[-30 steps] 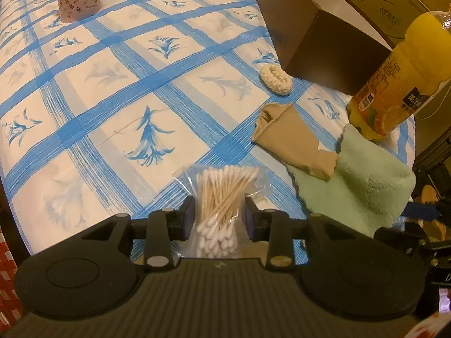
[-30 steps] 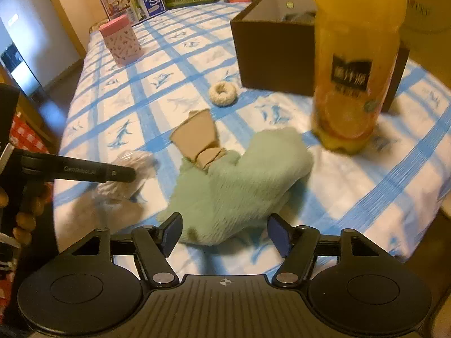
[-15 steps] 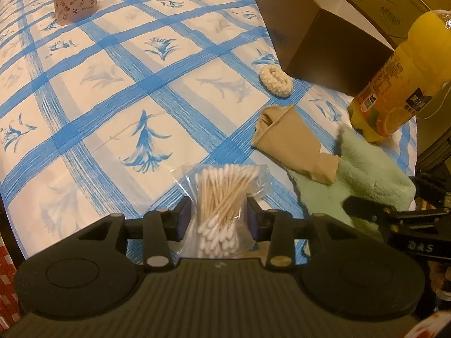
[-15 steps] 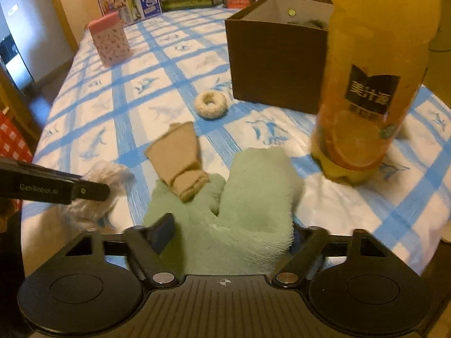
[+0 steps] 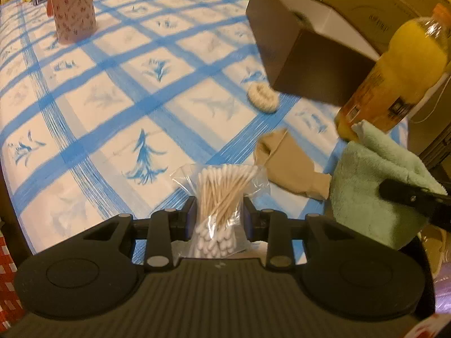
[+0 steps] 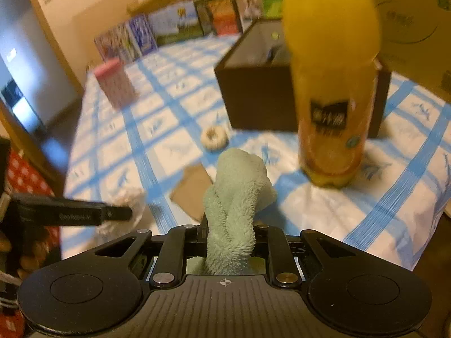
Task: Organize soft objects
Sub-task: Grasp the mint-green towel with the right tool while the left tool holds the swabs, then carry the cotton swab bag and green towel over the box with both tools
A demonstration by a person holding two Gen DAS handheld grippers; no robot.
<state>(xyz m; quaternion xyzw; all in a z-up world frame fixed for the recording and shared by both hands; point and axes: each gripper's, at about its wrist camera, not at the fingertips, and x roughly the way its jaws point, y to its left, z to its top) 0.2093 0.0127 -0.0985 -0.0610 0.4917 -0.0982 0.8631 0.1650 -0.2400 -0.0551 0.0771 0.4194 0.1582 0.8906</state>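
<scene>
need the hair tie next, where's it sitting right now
The hair tie lies on the tablecloth just in front of the brown box, beyond the tan sock.

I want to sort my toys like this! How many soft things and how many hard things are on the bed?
Soft: 3 - green towel, tan sock, cream scrunchie
Hard: 4 - cotton swab bag, juice bottle, brown box, pink container
Total: 7
</scene>
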